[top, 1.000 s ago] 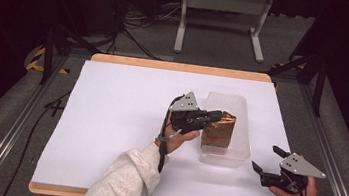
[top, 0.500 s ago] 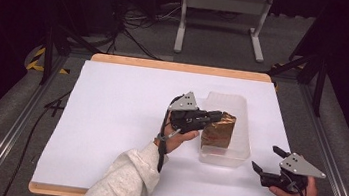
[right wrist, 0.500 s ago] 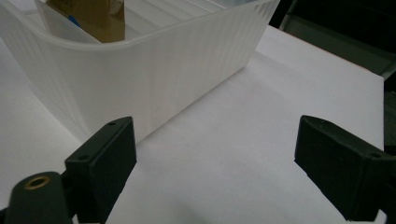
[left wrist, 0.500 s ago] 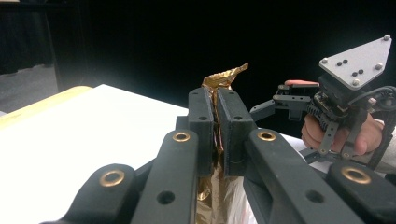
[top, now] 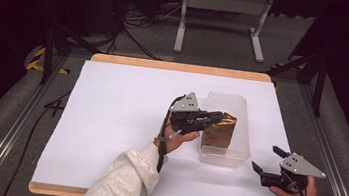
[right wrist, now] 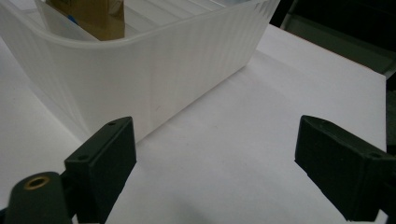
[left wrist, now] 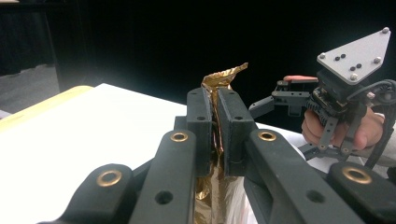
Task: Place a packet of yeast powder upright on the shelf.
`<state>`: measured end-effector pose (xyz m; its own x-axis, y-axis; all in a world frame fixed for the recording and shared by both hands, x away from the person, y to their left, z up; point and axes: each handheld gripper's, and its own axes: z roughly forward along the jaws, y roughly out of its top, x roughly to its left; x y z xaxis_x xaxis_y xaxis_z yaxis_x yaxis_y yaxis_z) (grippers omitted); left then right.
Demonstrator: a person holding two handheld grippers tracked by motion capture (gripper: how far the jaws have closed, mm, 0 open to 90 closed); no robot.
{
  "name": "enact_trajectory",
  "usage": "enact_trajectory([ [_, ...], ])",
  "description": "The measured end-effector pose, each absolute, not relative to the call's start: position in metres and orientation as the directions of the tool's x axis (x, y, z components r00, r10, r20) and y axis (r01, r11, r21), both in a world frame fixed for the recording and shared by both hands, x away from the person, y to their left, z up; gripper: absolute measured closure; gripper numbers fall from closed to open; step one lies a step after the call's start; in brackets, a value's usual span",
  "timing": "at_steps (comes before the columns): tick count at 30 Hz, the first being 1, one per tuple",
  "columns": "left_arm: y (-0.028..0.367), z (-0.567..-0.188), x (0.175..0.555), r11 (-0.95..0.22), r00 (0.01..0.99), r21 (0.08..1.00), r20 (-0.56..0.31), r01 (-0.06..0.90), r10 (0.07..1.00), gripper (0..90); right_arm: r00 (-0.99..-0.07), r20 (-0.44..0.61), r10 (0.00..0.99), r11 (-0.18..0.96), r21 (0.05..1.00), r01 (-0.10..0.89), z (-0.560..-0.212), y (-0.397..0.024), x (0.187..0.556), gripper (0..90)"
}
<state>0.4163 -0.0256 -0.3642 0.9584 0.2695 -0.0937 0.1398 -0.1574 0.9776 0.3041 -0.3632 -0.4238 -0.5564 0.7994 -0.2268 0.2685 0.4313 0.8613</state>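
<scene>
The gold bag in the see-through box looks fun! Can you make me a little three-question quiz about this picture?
1. True or false: the left gripper is pinching the top of the gold bag.
2. Where is the gold bag? A) flat on the white table B) inside the clear plastic bin C) in the right gripper
3. Fill in the word: the right gripper's jaws are wide ____ with nothing between them.

Key:
1. True. In the left gripper view the jaws squeeze the crinkled gold top.
2. B. The bag stands in the bin.
3. Open. It rests on the white table beside the bin.
</scene>
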Motion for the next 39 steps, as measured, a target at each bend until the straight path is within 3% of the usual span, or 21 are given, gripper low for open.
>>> enact_trajectory([
  [18, -0.031, -0.354, 0.412, -0.234, 0.96, 0.967, -0.037, 0.105, 0.279, 82.2, -0.545, -0.231, 0.806, 0.429, 0.863, 0.269, -0.424, -0.363, 0.304, 13.4],
  [39, -0.033, -0.336, 0.399, -0.369, 0.951, 0.929, 0.116, -0.002, 0.288, 65.6, -0.55, -0.232, 0.802, 0.431, 0.862, 0.265, -0.423, -0.362, 0.304, 13.4],
])
